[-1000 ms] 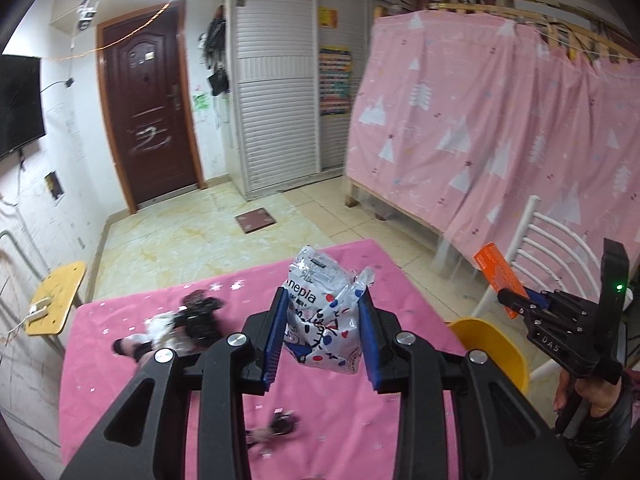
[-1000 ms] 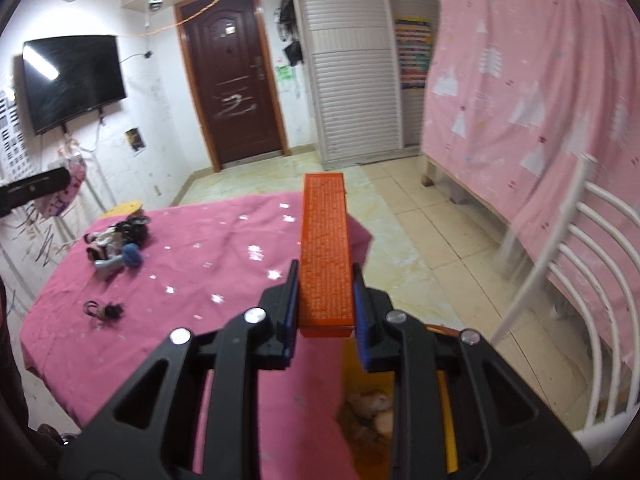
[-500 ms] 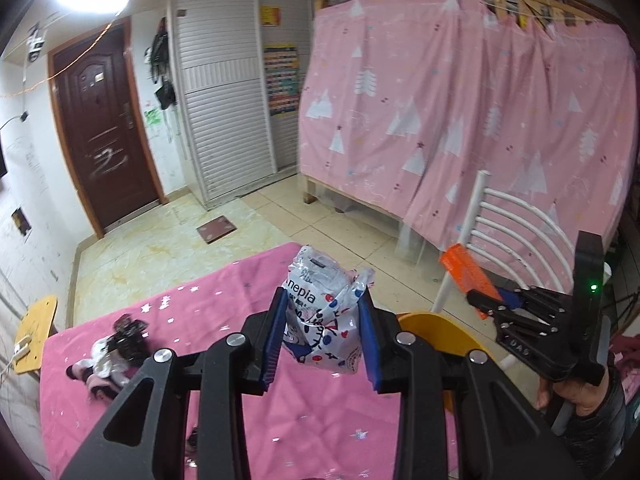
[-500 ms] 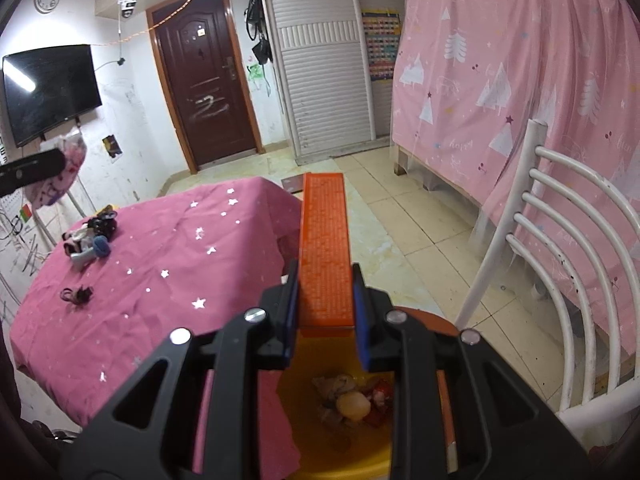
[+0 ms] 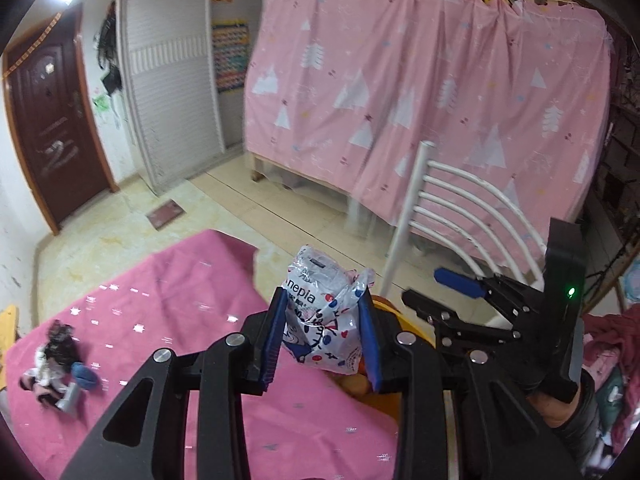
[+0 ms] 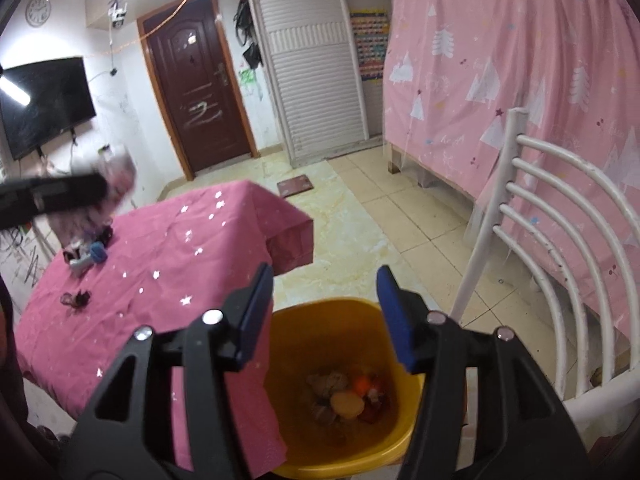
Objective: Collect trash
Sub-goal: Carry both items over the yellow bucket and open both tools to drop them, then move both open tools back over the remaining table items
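Observation:
My left gripper (image 5: 322,338) is shut on a crumpled white printed plastic wrapper (image 5: 324,320) and holds it over the table's right edge, by the yellow trash bin (image 5: 404,320). My right gripper (image 6: 324,312) is open and empty, directly above the yellow trash bin (image 6: 320,316), which holds food scraps and an orange piece (image 6: 362,384). The right gripper also shows in the left wrist view (image 5: 436,292), open. The left gripper shows blurred at the left of the right wrist view (image 6: 56,196).
A table with a pink starred cloth (image 6: 160,248) stands left of the bin, with a small pile of toys (image 6: 86,254) and a dark item (image 6: 74,299). A white chair (image 6: 552,240) stands right of the bin. A pink curtained bed (image 6: 520,60) is behind.
My right gripper has opened and the orange flat piece it held is gone from the jaws. Both grippers have moved right toward the bin, the left still holding the wrapper.

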